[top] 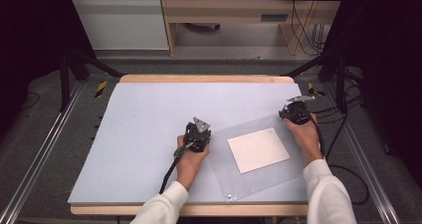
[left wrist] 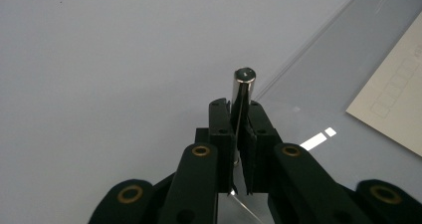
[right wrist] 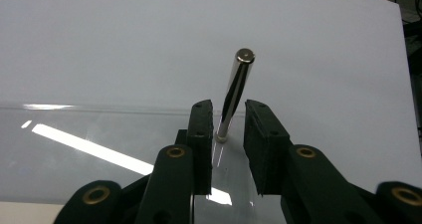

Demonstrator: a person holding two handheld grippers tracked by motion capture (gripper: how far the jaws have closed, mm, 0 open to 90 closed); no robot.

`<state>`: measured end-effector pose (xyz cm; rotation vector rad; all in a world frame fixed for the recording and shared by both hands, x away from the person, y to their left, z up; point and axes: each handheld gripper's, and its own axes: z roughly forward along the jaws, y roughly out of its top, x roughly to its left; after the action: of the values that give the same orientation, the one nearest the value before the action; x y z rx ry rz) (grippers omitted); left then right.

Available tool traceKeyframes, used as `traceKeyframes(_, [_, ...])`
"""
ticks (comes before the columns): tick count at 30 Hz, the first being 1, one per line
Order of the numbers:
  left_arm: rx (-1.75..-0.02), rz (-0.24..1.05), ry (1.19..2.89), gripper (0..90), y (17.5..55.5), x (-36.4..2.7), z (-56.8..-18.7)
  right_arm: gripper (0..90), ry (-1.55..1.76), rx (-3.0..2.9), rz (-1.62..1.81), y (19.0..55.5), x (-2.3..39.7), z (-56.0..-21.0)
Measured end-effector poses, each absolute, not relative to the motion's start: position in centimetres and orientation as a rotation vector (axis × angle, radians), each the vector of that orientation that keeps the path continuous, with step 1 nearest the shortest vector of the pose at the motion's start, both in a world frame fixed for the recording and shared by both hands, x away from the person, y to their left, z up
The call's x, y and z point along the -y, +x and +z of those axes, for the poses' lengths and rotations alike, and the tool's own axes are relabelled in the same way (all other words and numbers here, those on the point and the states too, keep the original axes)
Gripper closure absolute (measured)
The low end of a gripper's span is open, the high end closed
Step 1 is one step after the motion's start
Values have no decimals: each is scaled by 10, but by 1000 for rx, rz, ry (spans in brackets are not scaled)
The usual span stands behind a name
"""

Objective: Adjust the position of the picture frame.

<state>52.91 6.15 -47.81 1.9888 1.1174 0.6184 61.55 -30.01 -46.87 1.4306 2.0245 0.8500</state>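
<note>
A clear plastic sheet (top: 263, 176) lies on the pale blue mat (top: 149, 119), with a cream card (top: 259, 149) under or on it. In the left gripper view a short shiny metal pin (left wrist: 244, 82) stands upright at the sheet's edge (left wrist: 318, 84), and my left gripper (left wrist: 238, 112) is shut on it. My right gripper (right wrist: 229, 114) is at the sheet's far right corner (right wrist: 99, 144). A taller metal pin (right wrist: 238, 79) stands between its jaws, with a gap still showing on the right side. In the high view, the left gripper (top: 199, 134) and right gripper (top: 296, 112) sit at opposite corners of the sheet.
A small metal stud (top: 229, 196) sits at the sheet's near corner. The mat covers a wooden-edged table (top: 199, 78), with metal frame rails on both sides. Cables trail off to the right (top: 343, 129). Wide bare mat lies to the left.
</note>
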Motion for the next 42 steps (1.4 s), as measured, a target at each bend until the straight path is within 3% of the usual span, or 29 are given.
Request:
traceKeyframes(8, [-1120, 613, 1986, 842, 529, -62, -478, 792, 1434, -2035, 836, 623, 294, -463])
traceKeyframes(16, [-1117, 619, 1988, 841, 529, -62, -478, 789, 1450, -2050, 826, 625, 295, -470])
traceKeyframes(21, [-1120, 618, 1987, 841, 529, -62, -478, 849, 1489, -2024, 841, 626, 296, -469])
traceKeyframes(42, [-1126, 605, 1992, 839, 531, -61, -478, 855, 1504, -2024, 850, 626, 296, -470])
